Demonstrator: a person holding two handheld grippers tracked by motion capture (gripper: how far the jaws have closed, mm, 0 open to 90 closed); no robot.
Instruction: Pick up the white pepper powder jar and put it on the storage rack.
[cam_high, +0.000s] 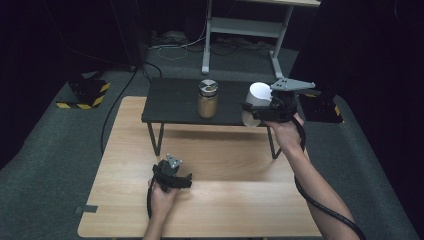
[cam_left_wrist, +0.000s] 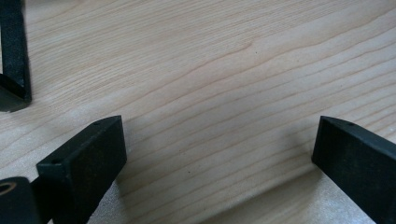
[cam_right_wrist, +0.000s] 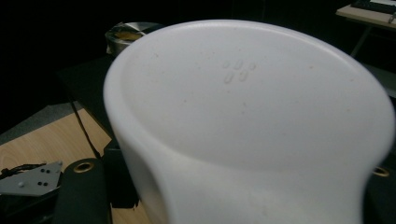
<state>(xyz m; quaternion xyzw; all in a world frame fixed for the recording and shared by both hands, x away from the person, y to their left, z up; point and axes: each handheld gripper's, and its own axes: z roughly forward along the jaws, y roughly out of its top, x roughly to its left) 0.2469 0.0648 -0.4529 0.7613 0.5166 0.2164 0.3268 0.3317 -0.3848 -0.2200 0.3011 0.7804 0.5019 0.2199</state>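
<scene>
The right gripper (cam_high: 256, 114) is raised above the right end of the low black shelf (cam_high: 170, 100), its jaws clamped on a white cup (cam_high: 259, 94). The cup is tilted, its flat base turned up toward the high camera. In the right gripper view that base (cam_right_wrist: 252, 98) faces the lens, smooth and white with a few small raised dots near its upper middle; the cup's mouth is turned away, so its contents cannot be told.

A glass jar (cam_high: 208, 99) stands upright on the shelf, near its middle and well apart from the cup. It is filled most of the way with a tan, granular-looking material (exact substance not discernible) and carries a metal top (cam_high: 208, 86) with an opening at its centre. The jar's top (cam_right_wrist: 128, 31) also shows behind the cup in the right gripper view.

The left gripper (cam_high: 186, 181) rests low over the light wooden table (cam_high: 235, 200), near its front left. Its jaws stand wide apart with nothing between them, bare wood grain (cam_left_wrist: 219, 93) showing in the gap.
</scene>
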